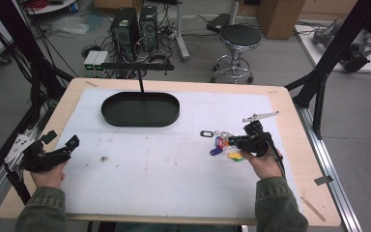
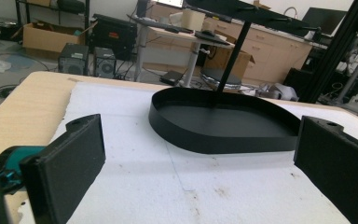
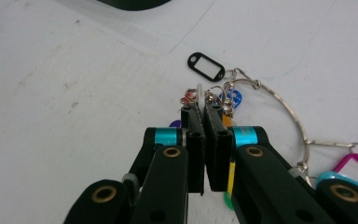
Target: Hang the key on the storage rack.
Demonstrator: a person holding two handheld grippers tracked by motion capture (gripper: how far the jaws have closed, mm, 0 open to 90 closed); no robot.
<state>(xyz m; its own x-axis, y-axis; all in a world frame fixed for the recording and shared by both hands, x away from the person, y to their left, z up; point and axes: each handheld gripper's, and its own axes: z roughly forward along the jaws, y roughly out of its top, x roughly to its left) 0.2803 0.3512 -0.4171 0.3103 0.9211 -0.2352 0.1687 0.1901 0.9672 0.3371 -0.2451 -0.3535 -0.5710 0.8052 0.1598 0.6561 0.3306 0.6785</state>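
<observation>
High view: right gripper (image 1: 237, 141) clenched on bunch of key tags (image 1: 221, 145), low over white mat (image 1: 174, 159), right of centre. Left gripper (image 1: 60, 151) parked at mat's left edge. One black oval tray (image 1: 140, 109) w/ upright stand, far side.

Left gripper view: jaws released, wide apart, nothing btwn; tray ahead, looks bare.

Right gripper view: jaws pinched tight at ring cluster. Tags counted approx: one black (image 3: 206, 66), one blue, one pink, one teal, plus orange, purple, green bits – rest hidden.

Step judged: pick-up of bunch. Next likely: carry to tray, keep loop clear of rim.
</observation>
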